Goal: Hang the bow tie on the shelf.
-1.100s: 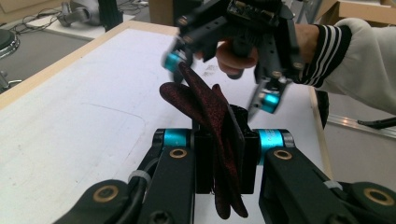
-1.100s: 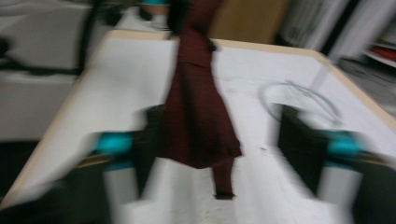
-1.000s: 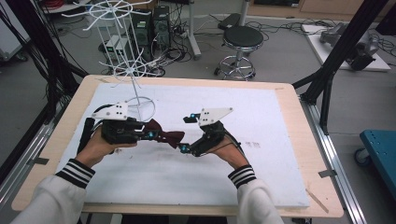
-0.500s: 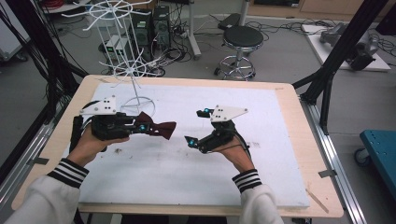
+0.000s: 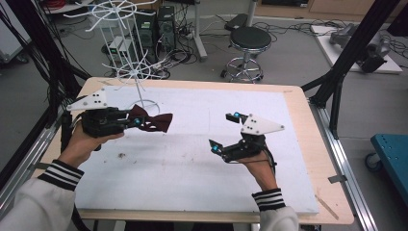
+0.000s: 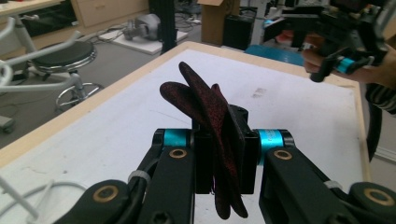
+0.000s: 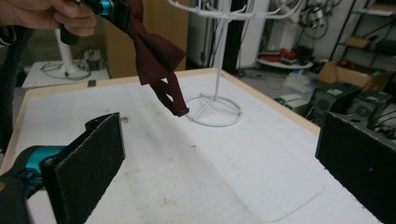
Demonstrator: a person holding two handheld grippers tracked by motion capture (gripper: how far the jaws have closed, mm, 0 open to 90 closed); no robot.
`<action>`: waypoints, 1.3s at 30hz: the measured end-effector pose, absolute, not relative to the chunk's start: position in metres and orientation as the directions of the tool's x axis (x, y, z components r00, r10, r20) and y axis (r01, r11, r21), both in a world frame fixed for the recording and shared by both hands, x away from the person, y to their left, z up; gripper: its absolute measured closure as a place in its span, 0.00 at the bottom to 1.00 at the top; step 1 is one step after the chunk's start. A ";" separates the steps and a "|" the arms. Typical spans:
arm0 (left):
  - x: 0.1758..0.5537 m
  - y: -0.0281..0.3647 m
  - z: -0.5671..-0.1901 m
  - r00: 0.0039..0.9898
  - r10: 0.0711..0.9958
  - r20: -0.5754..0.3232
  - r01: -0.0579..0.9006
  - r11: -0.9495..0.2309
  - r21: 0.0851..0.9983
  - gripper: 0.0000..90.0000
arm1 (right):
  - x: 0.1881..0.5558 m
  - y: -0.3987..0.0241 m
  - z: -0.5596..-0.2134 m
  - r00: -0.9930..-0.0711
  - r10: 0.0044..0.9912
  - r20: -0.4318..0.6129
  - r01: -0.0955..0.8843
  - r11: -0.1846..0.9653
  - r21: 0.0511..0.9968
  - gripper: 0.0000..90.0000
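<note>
A dark red bow tie hangs above the white table cover, pinched at one end by my left gripper, which is shut on it. In the left gripper view the bow tie stands edge-on between the two black jaws. My right gripper is held over the right half of the table with its jaws wide apart and nothing between them. From the right gripper view the bow tie dangles from the other gripper at top left, its strap hanging down. A white wire rack stands at the back left, just behind the bow tie.
The rack's round wire base rests on the white foam cover, which lies on a wooden table. A black stool and cables sit on the floor behind. Black frame posts rise at the right.
My left gripper has lifted the bow tie and carried it left and back toward the rack. My right gripper let go, opened wide and drew away to the right.
</note>
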State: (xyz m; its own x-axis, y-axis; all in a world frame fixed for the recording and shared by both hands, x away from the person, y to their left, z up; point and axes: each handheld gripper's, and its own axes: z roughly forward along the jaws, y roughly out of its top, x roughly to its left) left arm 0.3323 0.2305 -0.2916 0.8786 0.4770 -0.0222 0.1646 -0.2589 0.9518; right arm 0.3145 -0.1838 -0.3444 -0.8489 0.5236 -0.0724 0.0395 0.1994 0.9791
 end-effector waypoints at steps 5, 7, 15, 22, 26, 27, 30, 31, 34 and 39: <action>0.333 0.231 -0.280 0.863 0.506 -0.013 0.168 -0.261 0.951 0.91 | 0.302 -0.202 -0.349 -0.811 0.582 -0.068 0.035 0.163 0.986 0.01; 0.335 0.231 -0.275 0.856 0.518 -0.011 0.169 -0.258 0.951 0.91 | 0.297 -0.210 -0.352 -0.792 0.606 -0.071 0.028 0.152 0.988 0.01; 0.343 0.233 -0.258 0.823 0.568 -0.010 0.187 -0.253 0.949 0.91 | 0.283 -0.238 -0.369 -0.733 0.679 -0.045 0.027 0.095 0.995 0.01; 0.351 0.234 -0.254 0.801 0.598 -0.001 0.196 -0.262 0.945 0.91 | 0.277 -0.251 -0.386 -0.705 0.708 -0.036 0.043 0.093 0.995 0.01; 0.355 0.232 -0.252 0.787 0.616 -0.004 0.199 -0.248 0.948 0.90 | 0.275 -0.257 -0.391 -0.695 0.718 -0.031 0.043 0.084 0.996 0.01; 0.356 0.232 -0.251 0.786 0.619 0.003 0.197 -0.254 0.947 0.90 | 0.273 -0.258 -0.392 -0.692 0.722 -0.029 0.043 0.081 0.996 0.01; 0.358 0.232 -0.249 0.775 0.632 0.008 0.198 -0.254 0.947 0.91 | 0.271 -0.263 -0.395 -0.679 0.733 -0.028 0.036 0.072 0.997 0.01; 0.359 0.231 -0.248 0.771 0.637 0.012 0.197 -0.257 0.946 0.91 | 0.270 -0.264 -0.397 -0.676 0.737 -0.024 0.038 0.067 0.997 0.01; 0.361 0.231 -0.247 0.760 0.650 0.016 0.195 -0.251 0.948 0.91 | 0.268 -0.266 -0.400 -0.667 0.744 -0.031 0.038 0.075 0.996 0.01; 0.366 0.231 -0.245 0.742 0.671 0.020 0.198 -0.246 0.949 0.91 | 0.263 -0.268 -0.406 -0.659 0.752 -0.031 0.037 0.074 0.997 0.01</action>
State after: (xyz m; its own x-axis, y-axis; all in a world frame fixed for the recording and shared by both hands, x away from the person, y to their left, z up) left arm 0.3662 0.2306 -0.2454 0.7416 0.6706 0.0196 0.1977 -0.2464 0.9488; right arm 0.2634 -0.2676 -0.4064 -0.6588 0.7516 -0.0313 0.0375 0.0743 0.9965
